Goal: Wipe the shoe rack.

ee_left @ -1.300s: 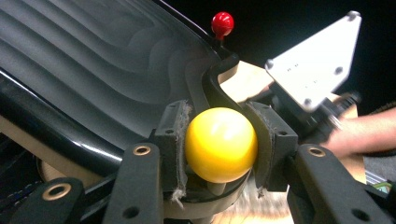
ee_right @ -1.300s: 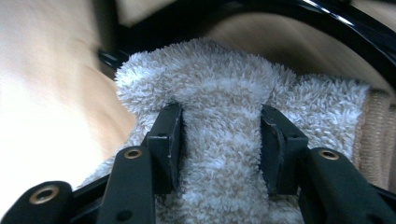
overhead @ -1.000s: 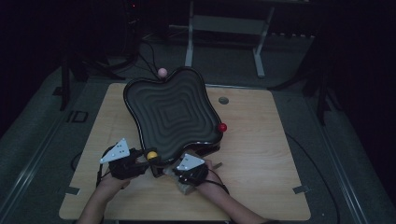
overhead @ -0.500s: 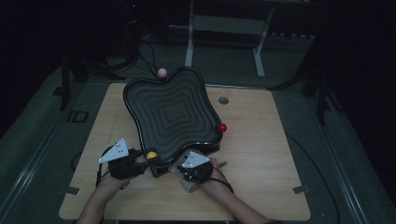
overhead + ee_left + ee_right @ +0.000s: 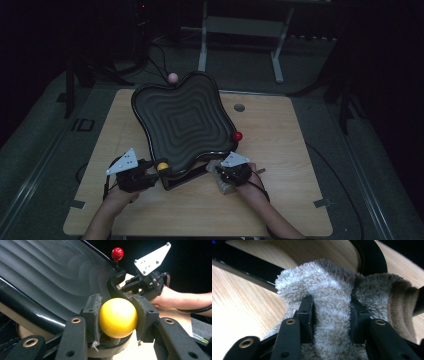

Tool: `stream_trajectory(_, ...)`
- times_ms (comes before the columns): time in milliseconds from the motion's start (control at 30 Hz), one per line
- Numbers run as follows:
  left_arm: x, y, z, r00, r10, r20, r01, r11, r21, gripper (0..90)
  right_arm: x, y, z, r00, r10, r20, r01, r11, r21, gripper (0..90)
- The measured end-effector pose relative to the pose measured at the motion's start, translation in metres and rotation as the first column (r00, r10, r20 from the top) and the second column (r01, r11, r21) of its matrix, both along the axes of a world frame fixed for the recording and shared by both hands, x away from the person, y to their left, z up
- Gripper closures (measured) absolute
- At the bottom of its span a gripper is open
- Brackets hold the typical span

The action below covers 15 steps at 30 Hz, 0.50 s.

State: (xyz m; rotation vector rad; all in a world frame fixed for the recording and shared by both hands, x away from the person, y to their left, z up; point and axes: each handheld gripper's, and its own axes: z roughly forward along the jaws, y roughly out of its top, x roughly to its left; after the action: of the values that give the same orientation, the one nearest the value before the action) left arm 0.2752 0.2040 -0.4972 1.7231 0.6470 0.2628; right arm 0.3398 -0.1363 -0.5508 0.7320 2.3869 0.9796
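Observation:
A black tray [image 5: 182, 122] with wavy ridges stands tilted on the wooden table [image 5: 280, 150]. Ball knobs sit at its corners: pink [image 5: 173, 77], red [image 5: 237, 136] and yellow [image 5: 162, 167]. My left gripper [image 5: 150, 170] is shut on the yellow knob [image 5: 118, 317], pads on both sides of it. My right gripper [image 5: 227, 172] is at the tray's near right edge. Its jaws have just been closing on a fluffy beige cloth [image 5: 332, 287], and the pads press into it [image 5: 331, 302]. The left gripper view also shows the red knob [image 5: 117, 253] and the right gripper [image 5: 130, 286] beyond the tray.
A small grey round disc [image 5: 239, 107] is set in the tabletop behind the tray's right side. Bare wood lies to the right and in front of the tray. Dark floor, cables and a metal stand surround the table.
The right gripper has moved to the right along the tray's near edge with the cloth. The left gripper and the yellow knob have stayed put.

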Motion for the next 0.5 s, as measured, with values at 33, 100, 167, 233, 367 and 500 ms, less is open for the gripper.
stream_trajectory(33,0.0,0.0,0.001,1.0,-0.003,-0.003,0.003,1.0,0.006,59.8,0.0,0.001,0.0,1.0,0.002,0.002,-0.002,1.0,-0.005,62.9)
stream_trajectory(100,0.001,0.0,0.001,1.0,-0.005,-0.004,0.005,1.0,0.008,59.8,-0.002,0.006,0.0,0.9999,0.012,-0.003,-0.012,0.9999,0.003,62.6)
stream_trajectory(167,0.0,0.0,0.0,1.0,-0.004,-0.002,0.004,1.0,0.0,59.8,-0.007,0.014,-0.001,0.9994,0.035,0.008,-0.035,0.9994,0.008,61.7)
stream_trajectory(233,0.001,0.0,0.001,1.0,-0.008,-0.003,0.008,1.0,0.004,59.8,-0.012,0.025,-0.001,0.9979,0.064,0.006,-0.064,0.9978,0.015,60.1)
stream_trajectory(367,0.0,0.0,0.0,1.0,-0.003,0.0,0.003,1.0,-0.004,59.8,-0.027,0.053,-0.002,0.9883,0.153,0.003,-0.153,0.9879,0.028,60.2)
stream_trajectory(500,-0.001,-0.001,0.0,1.0,0.003,-0.001,-0.003,1.0,0.0,59.8,-0.044,0.083,-0.005,0.9709,0.238,0.023,-0.239,0.9704,0.033,61.0)
